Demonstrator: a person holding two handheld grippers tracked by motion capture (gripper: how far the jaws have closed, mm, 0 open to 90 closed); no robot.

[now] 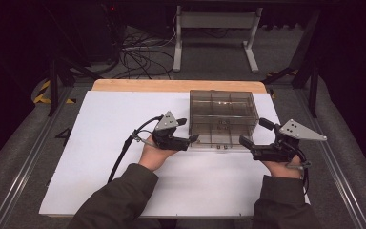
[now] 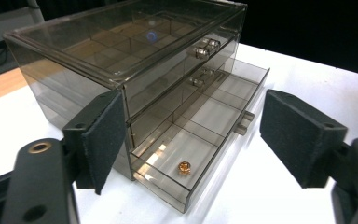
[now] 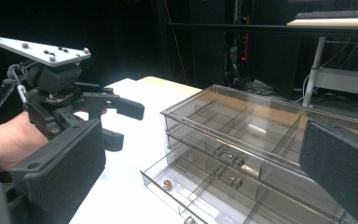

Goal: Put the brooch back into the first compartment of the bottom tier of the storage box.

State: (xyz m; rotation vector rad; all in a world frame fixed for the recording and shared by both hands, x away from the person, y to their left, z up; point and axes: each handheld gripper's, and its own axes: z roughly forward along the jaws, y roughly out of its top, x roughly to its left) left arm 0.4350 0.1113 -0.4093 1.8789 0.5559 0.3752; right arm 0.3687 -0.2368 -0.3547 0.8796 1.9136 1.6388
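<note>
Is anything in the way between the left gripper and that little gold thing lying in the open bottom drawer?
Nothing visible is. The left gripper has open jaws and holds nothing, and the gold bead lies uncovered in the near compartment of the pulled-out bottom drawer, reachable from above.

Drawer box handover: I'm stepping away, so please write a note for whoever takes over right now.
Left gripper: open, holding nothing, at the box's front left.
Right gripper: open, holding nothing, at the front right.
Clear drawer box: at the white table's far side; bottom drawer pulled out, upper two shut.
Small gold piece: lies in the open drawer's front corner compartment.
Left: probably pushing the drawer shut.
</note>
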